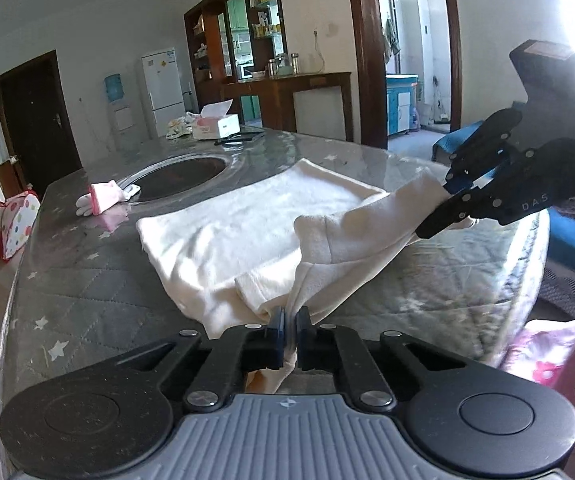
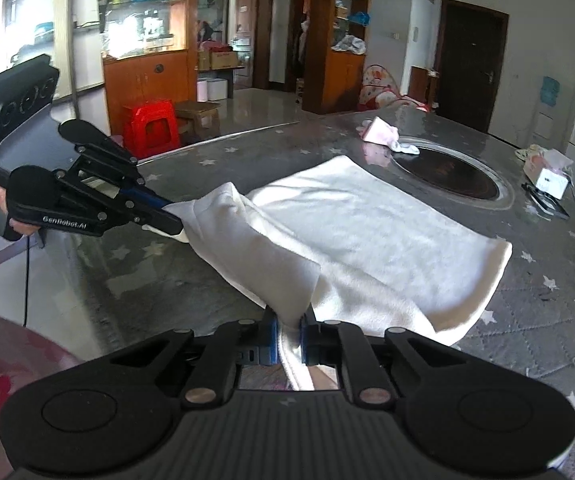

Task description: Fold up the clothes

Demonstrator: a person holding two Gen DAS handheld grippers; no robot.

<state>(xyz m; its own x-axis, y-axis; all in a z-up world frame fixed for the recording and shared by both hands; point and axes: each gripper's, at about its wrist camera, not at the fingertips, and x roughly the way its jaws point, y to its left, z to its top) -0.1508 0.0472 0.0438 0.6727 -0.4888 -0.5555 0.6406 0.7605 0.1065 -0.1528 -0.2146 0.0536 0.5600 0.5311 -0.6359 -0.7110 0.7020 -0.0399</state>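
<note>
- Table (image 1: 87,280): round, under a grey quilted star-print cover, with a dark round inset (image 1: 179,178) in the middle.
- Cloth (image 1: 247,220): white, spread flat on the table just near of the inset; its near edge is lifted off the cover and bunched between the two tools.
- Left gripper (image 1: 290,332): jaws closed on a pinch of the cloth's near edge.
- Right gripper (image 2: 290,336): jaws likewise clamped on another part of that raised edge, to the right of the left one.
- Tissue box (image 1: 215,124): on the table's far side.
- Glove (image 1: 99,200): pink and white, lying at the inset's left rim.
</note>
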